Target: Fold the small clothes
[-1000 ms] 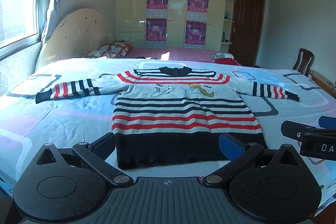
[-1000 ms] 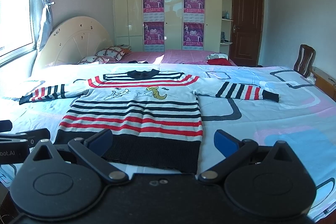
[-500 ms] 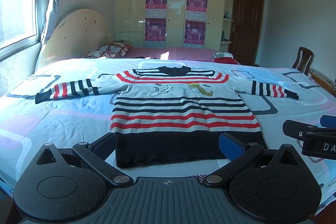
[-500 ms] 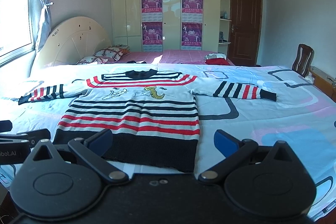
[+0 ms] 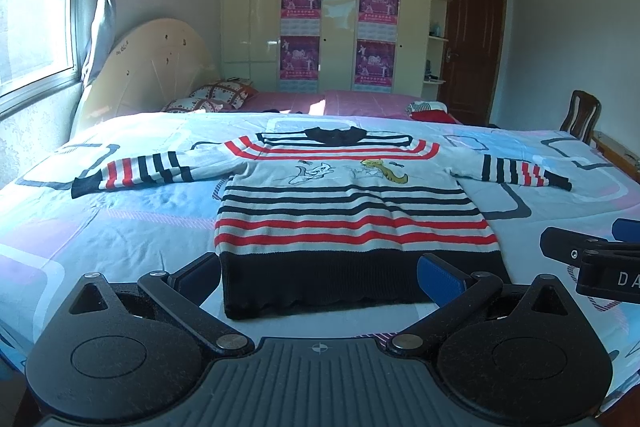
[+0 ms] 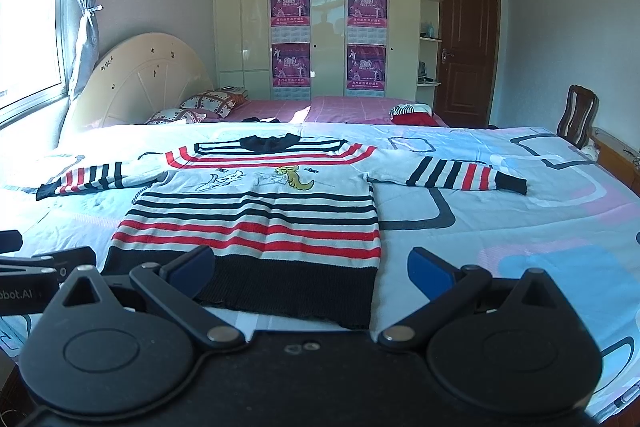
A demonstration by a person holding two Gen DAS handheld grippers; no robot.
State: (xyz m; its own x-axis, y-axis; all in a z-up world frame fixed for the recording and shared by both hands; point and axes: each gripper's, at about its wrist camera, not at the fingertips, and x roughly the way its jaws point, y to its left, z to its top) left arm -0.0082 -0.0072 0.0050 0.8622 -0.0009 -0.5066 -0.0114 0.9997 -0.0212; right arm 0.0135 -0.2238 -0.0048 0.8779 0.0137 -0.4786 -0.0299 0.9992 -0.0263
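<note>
Striped knit sweater lies flat, sleeves spread wide.

Striped sweater flat, sleeves outspread

Window glare, sharp, fisheye-bent edges

Sunlit window at 9 o'clock, wardrobe at 12, door at 1, chair at 3, bed below.
</note>
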